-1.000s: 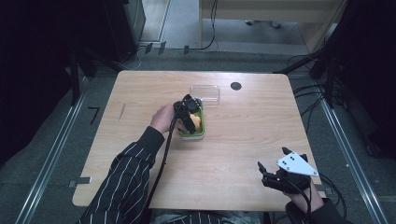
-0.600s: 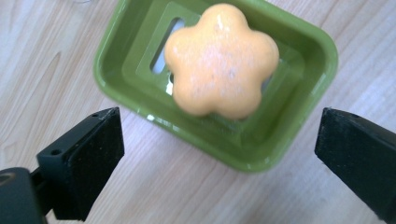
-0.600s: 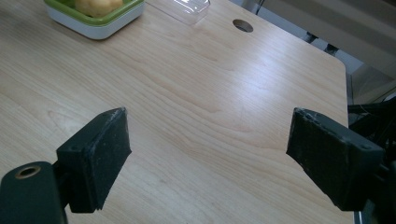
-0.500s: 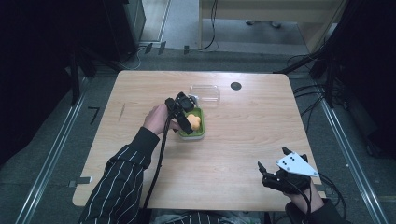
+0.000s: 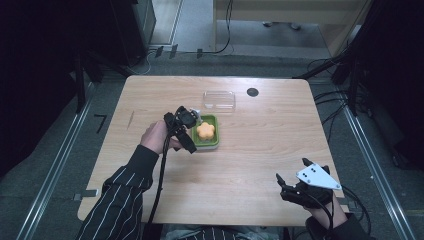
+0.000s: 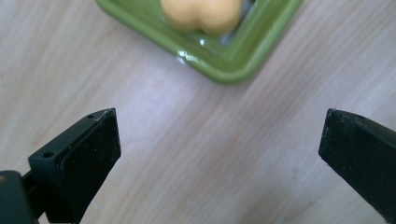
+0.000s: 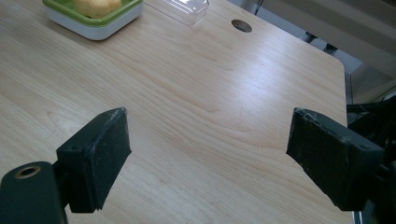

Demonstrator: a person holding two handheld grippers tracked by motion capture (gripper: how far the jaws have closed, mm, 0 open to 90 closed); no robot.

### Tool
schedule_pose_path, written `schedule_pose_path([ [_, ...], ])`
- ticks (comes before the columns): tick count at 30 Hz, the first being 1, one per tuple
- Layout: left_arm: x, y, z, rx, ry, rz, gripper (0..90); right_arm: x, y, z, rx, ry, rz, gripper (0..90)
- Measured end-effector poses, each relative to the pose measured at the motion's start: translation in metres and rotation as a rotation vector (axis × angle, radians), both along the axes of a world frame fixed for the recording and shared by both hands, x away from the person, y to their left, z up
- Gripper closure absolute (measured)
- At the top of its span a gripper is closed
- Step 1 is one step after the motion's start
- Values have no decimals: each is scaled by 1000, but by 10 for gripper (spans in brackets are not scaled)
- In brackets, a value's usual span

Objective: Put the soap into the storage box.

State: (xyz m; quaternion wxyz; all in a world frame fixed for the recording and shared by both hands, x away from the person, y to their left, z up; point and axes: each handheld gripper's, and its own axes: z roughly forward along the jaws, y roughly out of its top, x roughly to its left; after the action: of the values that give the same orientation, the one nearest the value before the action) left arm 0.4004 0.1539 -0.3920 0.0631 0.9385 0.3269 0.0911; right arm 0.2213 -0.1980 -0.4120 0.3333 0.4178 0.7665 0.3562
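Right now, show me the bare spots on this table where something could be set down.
Bare wood spans the pale wooden table between the green square tray and the right gripper, and left of the left gripper. It is crowded around the tray, its orange flower-shaped piece and the clear plastic lid.

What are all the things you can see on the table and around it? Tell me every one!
Tray: one, green, middle of the table.
Flower-shaped piece: one, orange, inside the tray.
Lid: one, clear, just behind the tray.
Round hole: one, dark, far side of the table, right of the lid.
Table: one, light wood, under everything.
Left gripper: one, black, open, at the tray's left edge, holding nothing.
Right gripper: one, black with a grey plate, open, near the table's near right corner.
Sleeve: one, striped dark, lower left.
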Motion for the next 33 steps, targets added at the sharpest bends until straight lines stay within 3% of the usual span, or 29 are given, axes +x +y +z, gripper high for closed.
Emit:
schedule_pose_path([
  [5,-16,12,-3,16,19,11,0,0,0,0,0,-1,0,137],
  [13,-43,30,-10,25,14,28,0,0,0,0,-4,0,2,137],
  [23,-75,49,-27,31,43,46,0,0,0,0,-2,-3,-1,137],
  [30,-91,65,-39,39,57,69,0,-2,-1,0,-3,-6,-8,137],
  [33,-93,70,-45,58,85,75,0,-2,-1,0,-3,-6,-7,137],
])
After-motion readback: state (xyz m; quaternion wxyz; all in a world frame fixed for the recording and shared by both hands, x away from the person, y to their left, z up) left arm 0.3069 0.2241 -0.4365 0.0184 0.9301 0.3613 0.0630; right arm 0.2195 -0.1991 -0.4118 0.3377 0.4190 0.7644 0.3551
